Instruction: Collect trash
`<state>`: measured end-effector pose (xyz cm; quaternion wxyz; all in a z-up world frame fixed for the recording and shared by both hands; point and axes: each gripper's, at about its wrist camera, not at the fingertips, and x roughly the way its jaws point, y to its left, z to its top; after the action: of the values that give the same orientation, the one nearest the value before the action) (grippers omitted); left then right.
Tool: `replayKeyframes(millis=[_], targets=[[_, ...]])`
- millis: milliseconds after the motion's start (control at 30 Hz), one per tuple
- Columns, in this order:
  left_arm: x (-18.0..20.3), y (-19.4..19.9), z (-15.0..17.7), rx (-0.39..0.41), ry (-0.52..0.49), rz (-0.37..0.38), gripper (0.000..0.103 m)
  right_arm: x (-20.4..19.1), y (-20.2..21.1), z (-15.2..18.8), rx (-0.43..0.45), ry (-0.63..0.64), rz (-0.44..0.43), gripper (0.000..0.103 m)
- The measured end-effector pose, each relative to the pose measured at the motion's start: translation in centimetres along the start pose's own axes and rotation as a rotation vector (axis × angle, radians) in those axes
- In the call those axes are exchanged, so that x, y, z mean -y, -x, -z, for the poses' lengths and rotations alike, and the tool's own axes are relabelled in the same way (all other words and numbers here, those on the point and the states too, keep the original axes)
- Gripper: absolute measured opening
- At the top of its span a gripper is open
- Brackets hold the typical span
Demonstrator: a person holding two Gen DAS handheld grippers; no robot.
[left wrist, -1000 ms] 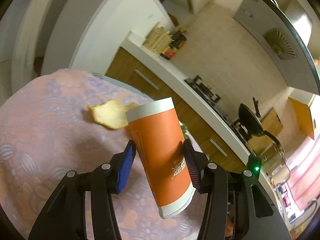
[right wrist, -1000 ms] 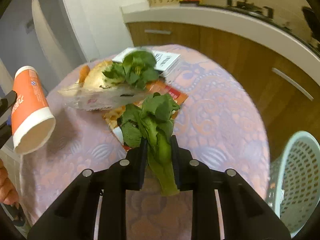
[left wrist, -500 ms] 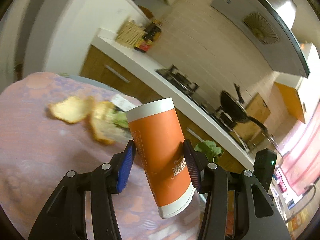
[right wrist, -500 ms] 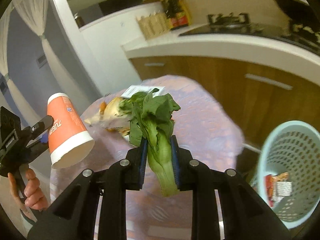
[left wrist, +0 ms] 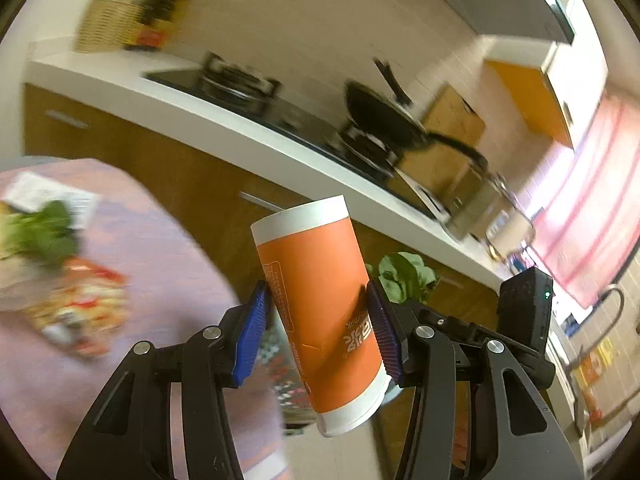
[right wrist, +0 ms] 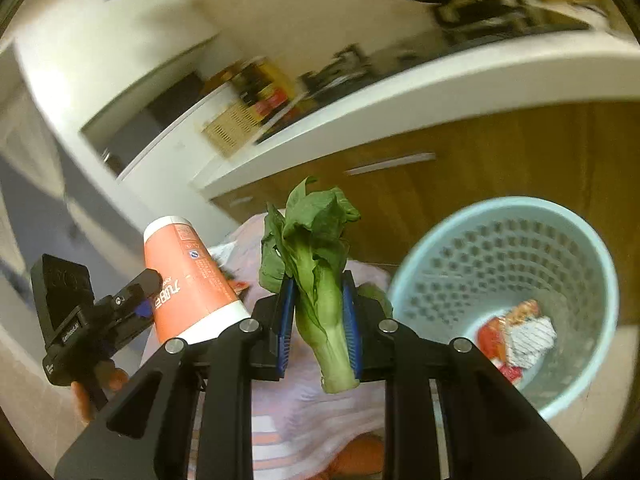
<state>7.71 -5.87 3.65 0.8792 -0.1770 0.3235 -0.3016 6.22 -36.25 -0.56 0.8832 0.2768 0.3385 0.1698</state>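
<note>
We saw the orange cup (left wrist: pixel 320 312) with white ends clamped between the blue pads of the left gripper (left wrist: pixel 318 330), tilted in the air past the edge of the pink-clothed table (left wrist: pixel 160 264). The right gripper (right wrist: pixel 318 320) pinched a bok choy (right wrist: pixel 316 276) by its stalk, leaves up, just left of the pale blue basket (right wrist: pixel 500 216) on the floor. In that basket lay a crumpled red and white wrapper (right wrist: pixel 516 332), and behind it ran the wooden cabinets (right wrist: pixel 500 168) under a white counter.

orange cup (left wrist: pixel 320 312) with white ends tilted between left claw (left wrist: pixel 322 332) pads, green leafy stalk (right wrist: pixel 320 280) upright, pinched in right claw (right wrist: pixel 318 320)
</note>
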Motion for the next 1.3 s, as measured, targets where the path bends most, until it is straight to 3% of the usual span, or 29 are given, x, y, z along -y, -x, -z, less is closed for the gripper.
replayKeyframes(millis=[200, 333, 567, 633, 667, 700, 733, 1100, 1300], targets=[[3.0, -8.1, 0.5, -0.117, -0.048, 0.019, 0.048, 4.2, -0.1, 0.4, -0.011, 0.014, 0.297, 0.02], [3.5, -12.5, 1.6, -0.183, -0.075, 0.004, 0.048, 5.5, -0.9, 0.9, -0.029, 0.034, 0.382, 0.02], [3.7, -16.5, 2.5, -0.248, -0.111, -0.014, 0.05, 5.7, -2.0, 1.2, -0.041, 0.083, 0.487, 0.022], [4.0, -17.0, 2.6, -0.26, -0.123, -0.026, 0.057, 5.9, -1.8, 1.3, -0.037, 0.092, 0.494, 0.029], [4.1, -17.1, 2.6, -0.262, -0.124, -0.023, 0.058, 6.2, -1.8, 1.1, -0.033, 0.093, 0.499, 0.034], [4.0, -17.0, 2.6, -0.259, -0.123, -0.027, 0.06, 6.2, -1.5, 1.1, -0.022, 0.092, 0.505, 0.052], [3.9, -16.9, 2.5, -0.259, -0.122, -0.031, 0.061, 6.3, -1.3, 1.1, -0.012, 0.092, 0.505, 0.058], [3.3, -9.6, 1.8, -0.143, -0.129, -0.039, 0.065, 2.0, -0.3, 1.3, 0.045, 0.167, 0.566, 0.058], [2.5, -3.7, 1.1, -0.038, -0.126, -0.063, 0.065, -1.2, -1.0, 1.6, 0.05, 0.216, 0.527, 0.063]])
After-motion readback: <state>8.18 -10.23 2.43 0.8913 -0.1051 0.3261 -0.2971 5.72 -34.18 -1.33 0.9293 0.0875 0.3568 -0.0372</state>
